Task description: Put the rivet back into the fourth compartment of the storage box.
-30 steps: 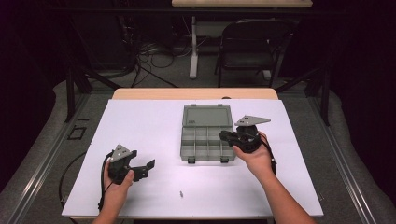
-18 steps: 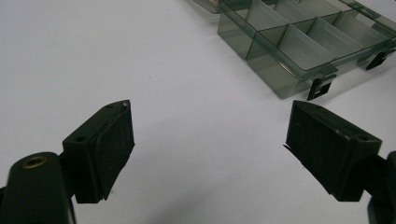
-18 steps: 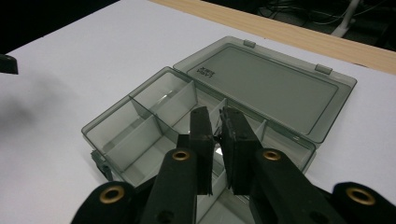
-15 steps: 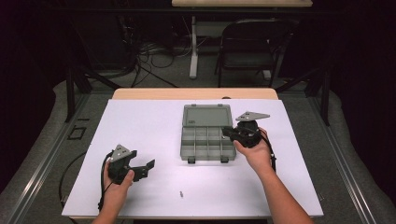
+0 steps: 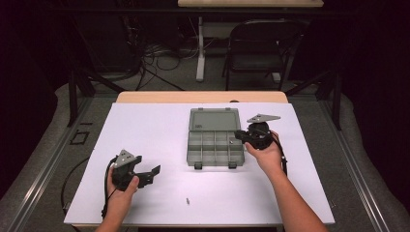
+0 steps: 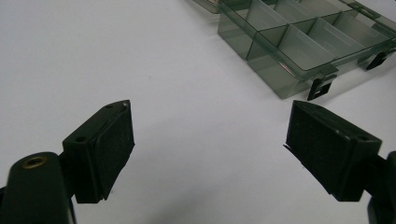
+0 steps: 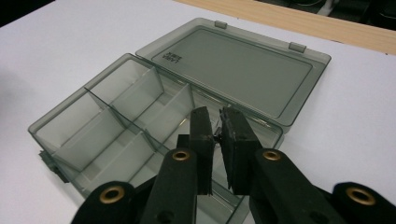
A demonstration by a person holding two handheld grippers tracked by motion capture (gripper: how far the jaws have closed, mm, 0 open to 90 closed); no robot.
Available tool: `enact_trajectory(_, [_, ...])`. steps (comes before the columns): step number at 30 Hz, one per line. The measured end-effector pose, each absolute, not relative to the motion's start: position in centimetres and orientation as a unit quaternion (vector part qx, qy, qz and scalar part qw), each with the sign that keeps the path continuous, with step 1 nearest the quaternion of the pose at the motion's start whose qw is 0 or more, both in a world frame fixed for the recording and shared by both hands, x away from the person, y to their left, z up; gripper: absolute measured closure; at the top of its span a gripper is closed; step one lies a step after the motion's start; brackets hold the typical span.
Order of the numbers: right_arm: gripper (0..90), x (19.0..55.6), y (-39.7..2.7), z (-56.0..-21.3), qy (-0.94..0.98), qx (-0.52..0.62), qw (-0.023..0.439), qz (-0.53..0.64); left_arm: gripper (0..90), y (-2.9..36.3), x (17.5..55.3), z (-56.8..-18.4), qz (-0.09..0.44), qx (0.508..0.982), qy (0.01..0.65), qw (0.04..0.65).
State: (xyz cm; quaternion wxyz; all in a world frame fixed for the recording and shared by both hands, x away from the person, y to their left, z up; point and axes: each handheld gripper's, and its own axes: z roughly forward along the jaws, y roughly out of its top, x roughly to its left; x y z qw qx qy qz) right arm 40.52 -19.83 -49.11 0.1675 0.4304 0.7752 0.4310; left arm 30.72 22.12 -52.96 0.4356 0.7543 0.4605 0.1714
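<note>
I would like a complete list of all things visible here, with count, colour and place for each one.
compartment box: one, smoky grey see-through, middle of the table, lid open and lying flat behind it.
small screw: one, dark, on the sheet near the front edge.
tiny part: one, dark, pinched in the right claw over the box; too small to identify.
table: one, white sheet over a wooden top.
chair: one, dark, behind the table.
cables: several, dark, on the floor behind.
left claw: one, black, wide open, front left.
right claw: one, black, nearly closed.
</note>
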Motion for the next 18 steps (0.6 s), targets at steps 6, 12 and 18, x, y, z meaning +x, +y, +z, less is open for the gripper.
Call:
enact_trajectory(6, [83.7, 41.1, -20.0, -49.8, 0.777, 0.439, 0.161, 0.422, 15.2, 22.1, 30.7, -53.0, 0.171, 0.754, 0.462, 0.435])
enact_trajectory(12, [83.7, 41.7, -19.8, -50.6, 0.781, 0.444, 0.161, 0.410, 15.2, 22.1, 30.7, -53.0, 0.171, 0.755, 0.460, 0.436])
enact_trajectory(18, [83.7, 42.1, -19.5, -51.2, 0.786, 0.445, 0.160, 0.399, 15.2, 22.2, 30.7, -53.0, 0.170, 0.755, 0.461, 0.435])
